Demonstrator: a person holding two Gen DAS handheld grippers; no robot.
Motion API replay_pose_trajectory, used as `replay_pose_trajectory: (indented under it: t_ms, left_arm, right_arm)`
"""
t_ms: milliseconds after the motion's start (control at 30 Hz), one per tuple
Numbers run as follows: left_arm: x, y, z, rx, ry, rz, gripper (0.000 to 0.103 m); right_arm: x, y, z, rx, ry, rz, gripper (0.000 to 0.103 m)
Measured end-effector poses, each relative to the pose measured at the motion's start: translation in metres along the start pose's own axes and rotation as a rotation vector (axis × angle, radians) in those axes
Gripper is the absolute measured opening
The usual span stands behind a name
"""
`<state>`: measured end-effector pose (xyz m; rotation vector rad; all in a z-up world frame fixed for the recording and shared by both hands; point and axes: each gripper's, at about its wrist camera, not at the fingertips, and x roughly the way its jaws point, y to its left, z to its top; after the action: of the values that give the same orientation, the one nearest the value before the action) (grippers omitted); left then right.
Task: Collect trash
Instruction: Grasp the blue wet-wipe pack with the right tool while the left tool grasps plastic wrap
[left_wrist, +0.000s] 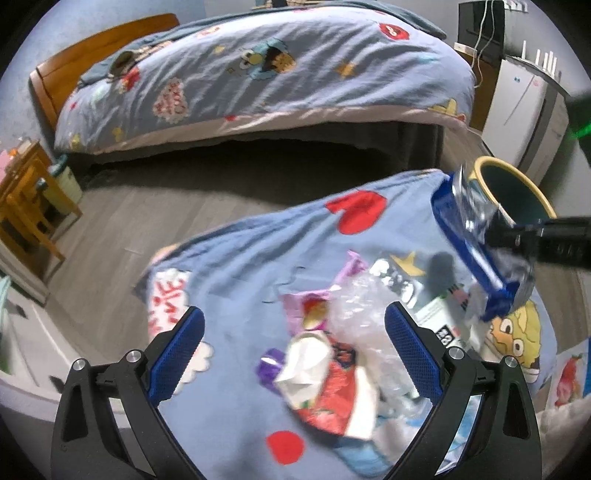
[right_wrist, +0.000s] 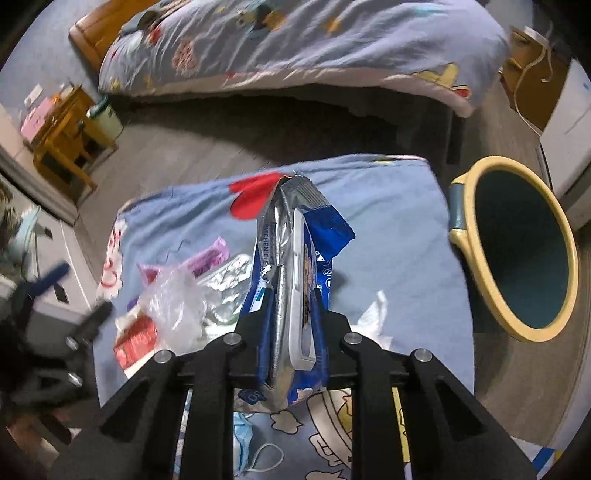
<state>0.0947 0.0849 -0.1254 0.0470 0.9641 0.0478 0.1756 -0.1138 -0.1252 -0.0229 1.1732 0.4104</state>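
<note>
The yellow-rimmed bin (right_wrist: 517, 251) stands open just beside the cloth-covered surface (right_wrist: 399, 221), handy for the blue wipes packet (right_wrist: 295, 280) lifted clear, clamped in the right gripper (right_wrist: 291, 314). The left gripper (left_wrist: 295, 354), fingers spread wide and empty, hangs over blurred wrappers (left_wrist: 325, 376), contents unclear

Dim room, motion blur, fisheye-warped edges

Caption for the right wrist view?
Right claw grips a blue wipes packet above the littered bedspread, bin alongside.
</note>
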Motion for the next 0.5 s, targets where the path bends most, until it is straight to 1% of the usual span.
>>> replay_pose_trajectory:
  t_ms: [67, 133, 300, 400, 467, 500]
  left_arm:
    - [0.006, -0.009, -0.002, 0.005, 0.008, -0.017, 0.097]
    - [0.014, -0.022, -0.004, 0.037, 0.018, -0.028, 0.097]
    - [0.027, -0.047, -0.007, 0.126, 0.046, -0.037, 0.097]
    - [0.035, -0.056, -0.009, 0.158, 0.065, -0.029, 0.094]
    - [0.039, -0.059, -0.009, 0.168, 0.078, -0.034, 0.078]
    - [0.042, -0.061, -0.011, 0.175, 0.098, -0.037, 0.062]
  right_arm:
    - [-0.004, -0.005, 0.004, 0.011, -0.014, 0.001, 0.019]
    - [-0.008, -0.01, 0.007, 0.029, -0.025, 0.013, 0.019]
    - [-0.012, -0.024, 0.011, 0.074, -0.042, 0.035, 0.019]
    - [-0.013, -0.033, 0.012, 0.095, -0.04, 0.043, 0.019]
    - [-0.015, -0.038, 0.014, 0.102, -0.042, 0.048, 0.019]
    - [-0.016, -0.04, 0.015, 0.103, -0.044, 0.05, 0.019]
